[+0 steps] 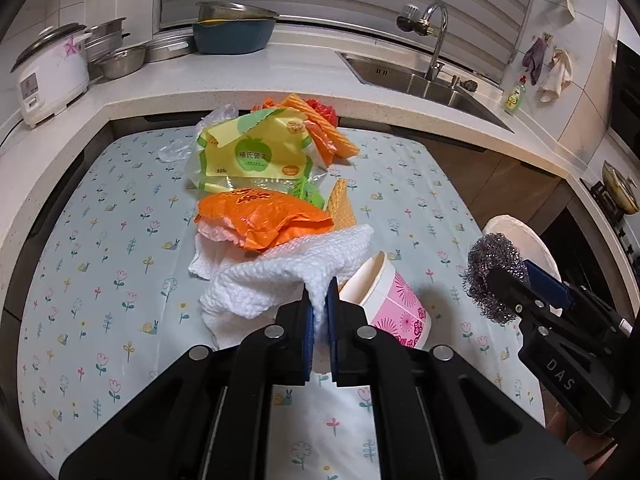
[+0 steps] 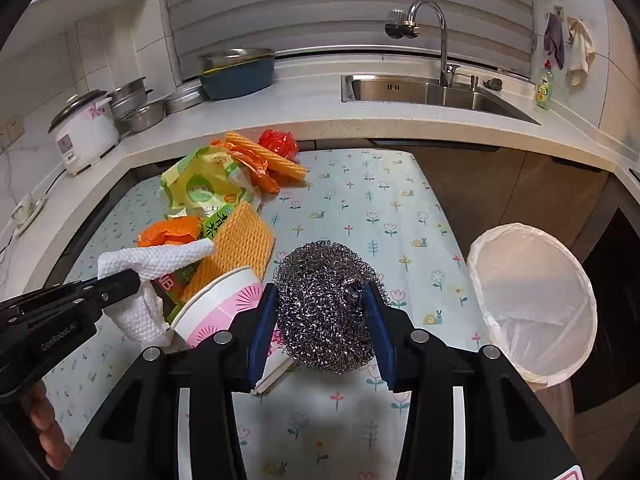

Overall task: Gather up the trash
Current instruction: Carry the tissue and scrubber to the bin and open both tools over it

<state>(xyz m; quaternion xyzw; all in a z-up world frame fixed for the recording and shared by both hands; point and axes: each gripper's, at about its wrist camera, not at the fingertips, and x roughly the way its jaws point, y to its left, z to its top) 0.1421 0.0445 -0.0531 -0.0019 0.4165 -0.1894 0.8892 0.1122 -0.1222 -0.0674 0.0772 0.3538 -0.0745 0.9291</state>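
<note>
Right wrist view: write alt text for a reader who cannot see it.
The right gripper holds a steel wool scrubber between its blue pads above a flower-print tablecloth. At left the left gripper pinches a white paper towel beside a pile of wrappers and a pink paper cup; a lined bin stands right.

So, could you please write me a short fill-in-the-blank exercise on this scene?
1. The right gripper is shut on a steel wool ____.
2. The left gripper pinches a white paper ____.
3. The trash bin is lined with a ____ bag.
4. The paper cup lies on its ____.

Missing words: scrubber; towel; white; side.
</note>
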